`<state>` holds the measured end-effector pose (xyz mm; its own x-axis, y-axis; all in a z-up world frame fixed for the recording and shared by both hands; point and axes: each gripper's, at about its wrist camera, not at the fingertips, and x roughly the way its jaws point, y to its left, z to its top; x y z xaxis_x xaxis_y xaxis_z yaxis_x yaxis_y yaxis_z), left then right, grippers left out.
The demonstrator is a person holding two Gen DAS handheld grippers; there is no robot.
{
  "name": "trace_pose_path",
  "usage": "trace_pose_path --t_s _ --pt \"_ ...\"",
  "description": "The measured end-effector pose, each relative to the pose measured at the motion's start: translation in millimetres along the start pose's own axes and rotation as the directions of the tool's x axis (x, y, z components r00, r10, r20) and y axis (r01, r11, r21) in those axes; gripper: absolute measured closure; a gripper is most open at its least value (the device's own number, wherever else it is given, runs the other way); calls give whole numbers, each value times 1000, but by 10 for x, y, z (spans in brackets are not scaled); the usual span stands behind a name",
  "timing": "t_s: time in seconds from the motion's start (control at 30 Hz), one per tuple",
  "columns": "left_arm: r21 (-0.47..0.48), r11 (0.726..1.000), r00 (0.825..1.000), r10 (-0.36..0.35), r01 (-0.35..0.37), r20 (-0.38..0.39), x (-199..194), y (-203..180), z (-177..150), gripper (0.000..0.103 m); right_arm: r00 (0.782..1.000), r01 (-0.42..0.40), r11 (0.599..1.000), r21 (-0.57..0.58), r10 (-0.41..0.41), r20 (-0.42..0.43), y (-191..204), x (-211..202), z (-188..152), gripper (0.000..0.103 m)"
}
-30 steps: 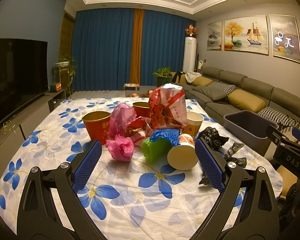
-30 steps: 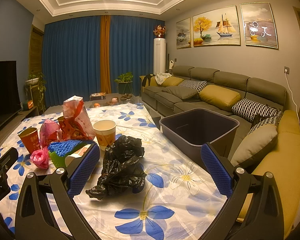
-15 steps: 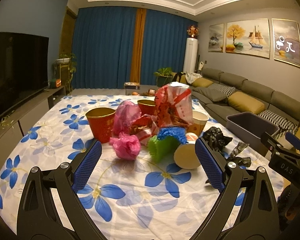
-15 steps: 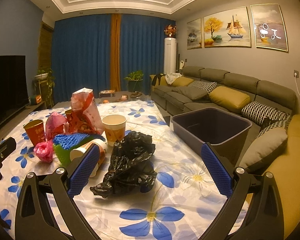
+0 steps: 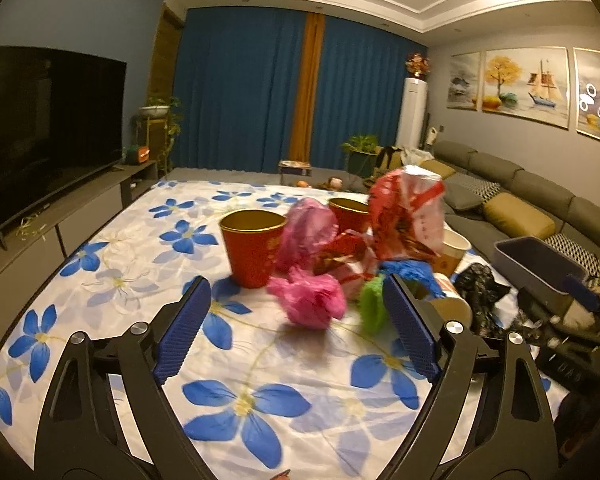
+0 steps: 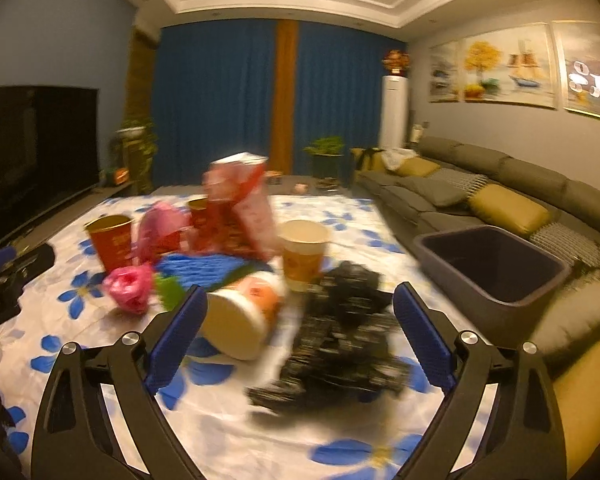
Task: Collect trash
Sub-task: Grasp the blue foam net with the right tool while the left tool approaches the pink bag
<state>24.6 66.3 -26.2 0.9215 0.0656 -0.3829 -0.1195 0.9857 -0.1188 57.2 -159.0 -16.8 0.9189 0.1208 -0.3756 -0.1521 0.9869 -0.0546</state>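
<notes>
The left gripper (image 5: pixel 296 324) stands wide, nothing between its blue pads, though its jaws have just been closing a little; bare flowered tablecloth (image 5: pixel 240 396) fills the room right ahead of it. Just beyond, at 12 o'clock, lies a crumpled pink bag (image 5: pixel 310 300), with a green wad (image 5: pixel 372 308) touching the inner edge of the right-hand finger at 1 o'clock. A red paper cup (image 5: pixel 252 252) stands upright at 11 o'clock, and the tall red-and-white bag (image 5: pixel 404 216) rises behind the heap. To 9 and 10 o'clock the cloth runs free up to its far edge. The right gripper (image 6: pixel 300 334) is likewise spread and has just been narrowing slightly — the black plastic bag (image 6: pixel 340 344) lies blurred between its fingers, not yet pinched by the pads. A tipped paper cup (image 6: pixel 240 320) lies at 11 o'clock, just beside the left-hand pad, and an upright beige cup (image 6: pixel 304 252) stands behind at 12. The grey bin (image 6: pixel 496 272) sits open at 2 o'clock off the table's right edge, against the sofa (image 6: pixel 480 184) — the cloth toward it is open.
</notes>
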Motion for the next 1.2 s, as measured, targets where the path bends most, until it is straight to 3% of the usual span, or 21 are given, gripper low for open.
trace_pose_path --t_s 0.2,0.37,0.47,0.6,0.63,1.2 --pt "-21 1000 1000 16 -16 3 80 132 72 20 993 -95 993 -75 89 -74 404 426 64 29" --pt "-23 1000 1000 8 -8 -10 172 175 83 23 985 -122 987 -102 107 -135 541 710 72 43" --pt "-20 1000 1000 -3 2 -20 233 183 73 27 982 -120 987 -110 102 -159 579 838 70 57" --pt "-18 1000 999 -18 18 -34 304 152 57 30 975 -133 987 -95 113 -189 556 933 59 92" --pt "-17 1000 999 -25 24 -39 328 134 51 30 975 -137 987 -87 118 -189 539 936 55 96" --pt "-1 999 981 -53 54 -186 952 -78 -36 32 984 -173 985 14 173 -37 128 406 189 99"
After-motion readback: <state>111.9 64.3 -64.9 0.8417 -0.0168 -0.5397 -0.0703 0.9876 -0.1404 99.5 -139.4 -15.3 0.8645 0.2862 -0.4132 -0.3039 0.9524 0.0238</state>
